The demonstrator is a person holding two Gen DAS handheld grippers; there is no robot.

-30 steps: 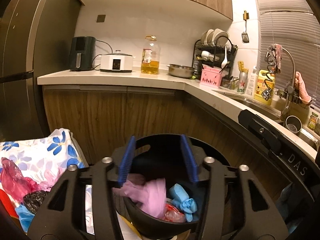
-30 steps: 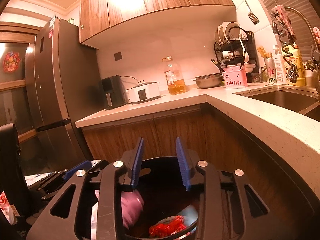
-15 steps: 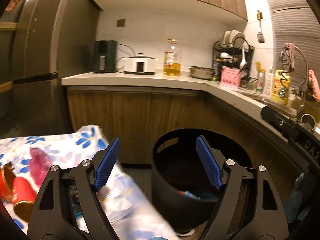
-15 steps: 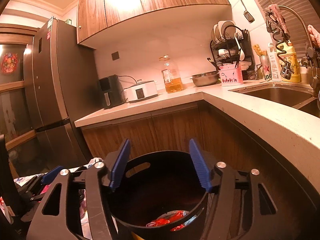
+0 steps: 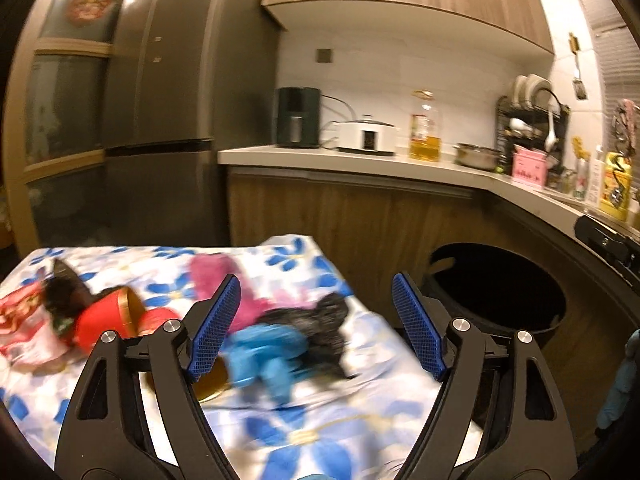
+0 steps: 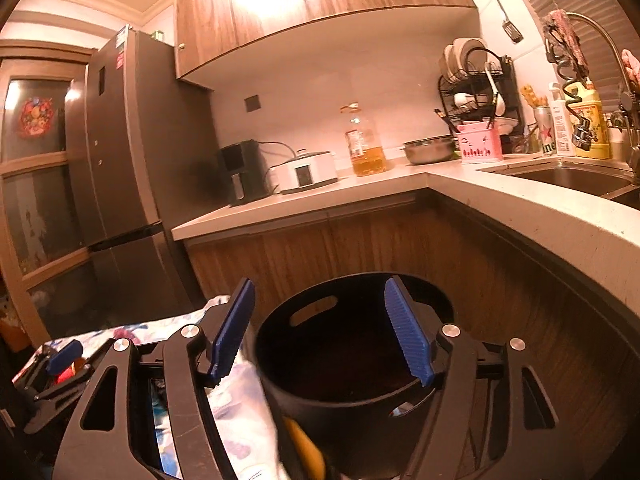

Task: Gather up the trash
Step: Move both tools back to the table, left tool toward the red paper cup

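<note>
My left gripper (image 5: 315, 292) is open and hovers over a table with a blue-flowered cloth (image 5: 304, 436); nothing is between its pads. On the cloth, just ahead of it, lie a crumpled blue piece (image 5: 264, 354), a black bag (image 5: 320, 320), a pink bag (image 5: 212, 280), red paper cups (image 5: 108, 316) and a red-and-white wrapper (image 5: 20, 320). The black bin (image 5: 500, 292) stands to the right. My right gripper (image 6: 319, 292) hangs over the black bin (image 6: 276, 344), its jaws opening and empty. The bin's contents are mostly hidden. The left gripper (image 6: 64, 356) shows at the lower left.
An L-shaped counter (image 6: 520, 204) wraps behind and right of the bin, carrying an oil bottle (image 6: 362, 144), a white cooker (image 6: 306, 170), a black air fryer (image 6: 240, 172), a dish rack (image 6: 476, 92) and a sink (image 6: 576, 178). A tall fridge (image 5: 168, 120) stands left.
My left gripper swung left from above the bin to above the flowered table, and its jaws spread wide. The right gripper's jaws widened over the bin; the pink bag near them is gone from view.
</note>
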